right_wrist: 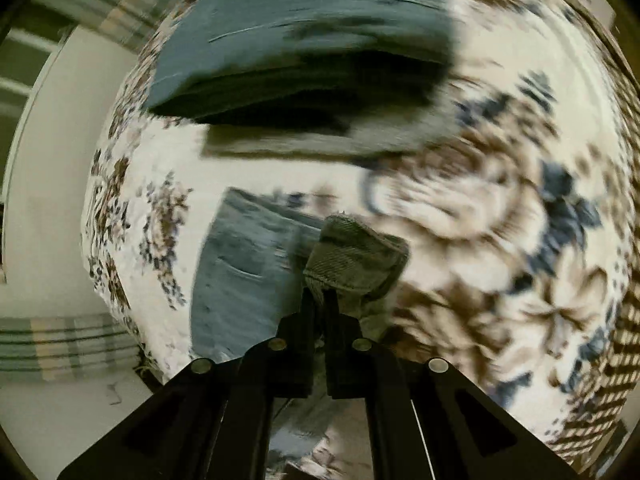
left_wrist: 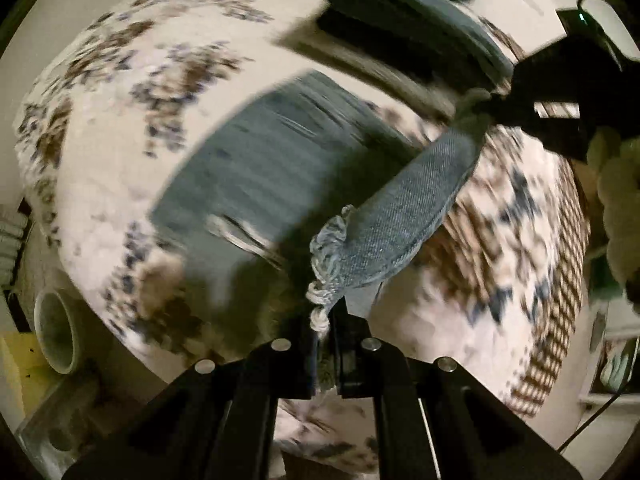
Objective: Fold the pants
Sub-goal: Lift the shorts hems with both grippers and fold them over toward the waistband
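Observation:
Blue denim pants [left_wrist: 256,176] lie on a floral bedspread [left_wrist: 120,92]. My left gripper [left_wrist: 326,320] is shut on the frayed hem of a pant leg [left_wrist: 400,220], lifted above the bed and stretched toward my right gripper [left_wrist: 532,100], which is shut on the hem's other end. In the right wrist view my right gripper [right_wrist: 320,300] is shut on a bunched denim hem [right_wrist: 356,256], with the pants body [right_wrist: 240,276] below it on the left. Both views are blurred by motion.
A stack of folded dark blue clothes [right_wrist: 304,40] lies on the bed beyond, also in the left wrist view [left_wrist: 416,16]. A pale cylinder [left_wrist: 56,336] and a box sit off the bed's left edge. A plaid cloth [right_wrist: 60,344] lies beside the bed.

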The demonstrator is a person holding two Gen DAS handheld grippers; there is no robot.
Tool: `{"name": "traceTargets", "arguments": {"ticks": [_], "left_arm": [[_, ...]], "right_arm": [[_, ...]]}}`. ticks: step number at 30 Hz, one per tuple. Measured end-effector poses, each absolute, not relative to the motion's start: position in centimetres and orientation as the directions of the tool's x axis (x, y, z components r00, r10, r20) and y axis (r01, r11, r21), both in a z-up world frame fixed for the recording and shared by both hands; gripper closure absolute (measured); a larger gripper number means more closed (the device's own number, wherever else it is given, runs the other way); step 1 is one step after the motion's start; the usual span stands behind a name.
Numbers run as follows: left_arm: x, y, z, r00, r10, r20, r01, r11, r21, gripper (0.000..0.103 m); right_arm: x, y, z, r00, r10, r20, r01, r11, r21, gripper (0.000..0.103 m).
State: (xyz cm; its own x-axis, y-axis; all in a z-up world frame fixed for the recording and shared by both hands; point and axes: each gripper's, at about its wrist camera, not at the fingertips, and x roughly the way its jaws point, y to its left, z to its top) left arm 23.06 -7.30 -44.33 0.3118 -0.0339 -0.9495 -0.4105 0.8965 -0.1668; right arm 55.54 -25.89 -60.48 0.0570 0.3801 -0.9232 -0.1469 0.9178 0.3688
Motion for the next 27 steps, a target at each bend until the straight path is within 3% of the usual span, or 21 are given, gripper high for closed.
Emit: {"name": "traceTargets", "arguments": {"ticks": [11, 22, 25, 27], "left_arm": [[24.1, 5.5, -47.0, 0.306, 0.027, -0.952, -0.540, 0.828, -0.150, 0.100], [25.1, 11.6, -53.1, 0.230, 0.053, -0.972, -0.616, 0.781, -0.103, 0.095], [24.5, 11.7, -53.0, 0.221, 0.042, -0.974, -0.650, 0.751, -0.116, 0.095], [23.9, 11.3, -52.1, 0.222, 0.063, -0.973, -0.665, 0.740, -0.104, 0.088]], "right_arm": [[58.0, -6.2, -63.2, 0.036, 0.291, -0.956, -0.319, 0.910, 0.265, 0.099], [59.2, 0.5, -70.1, -0.018, 0.171, -0.985, -0.392, 0.905, 0.165, 0.097], [59.5, 0.4, -70.3, -0.073, 0.223, -0.972, -0.383, 0.894, 0.234, 0.083], [59.4, -0.3, -69.6, -0.101, 0.292, -0.951, -0.378, 0.873, 0.308, 0.043]]}}
